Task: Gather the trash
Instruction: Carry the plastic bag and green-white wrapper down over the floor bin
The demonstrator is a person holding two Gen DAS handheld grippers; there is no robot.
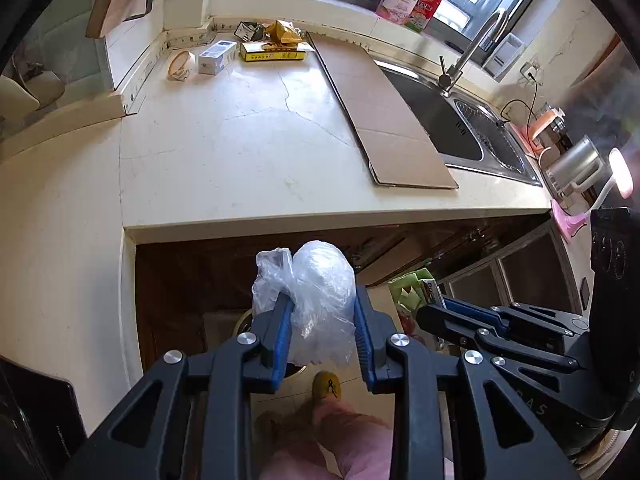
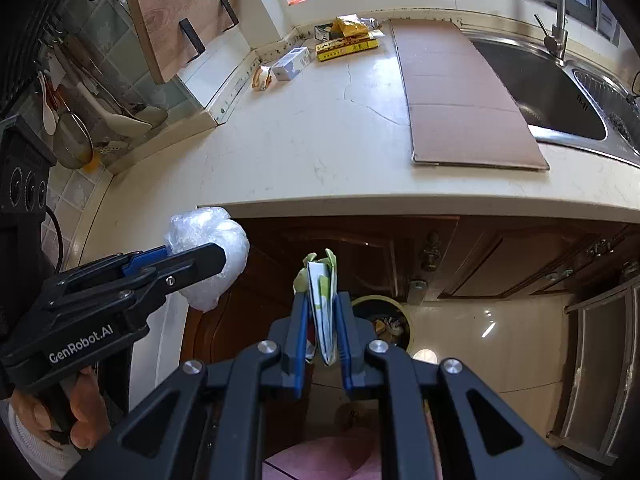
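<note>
Below the cream kitchen counter, in front of the dark cabinet doors, your left gripper is clamped on a crumpled clear plastic bag that bulges up past the fingertips. Your right gripper pinches a flattened green-and-white carton, edge-on, its long axis running along the fingers. Only the right wrist view shows the trash bin on the floor just beyond that carton, and your left hand on the handle.
</note>
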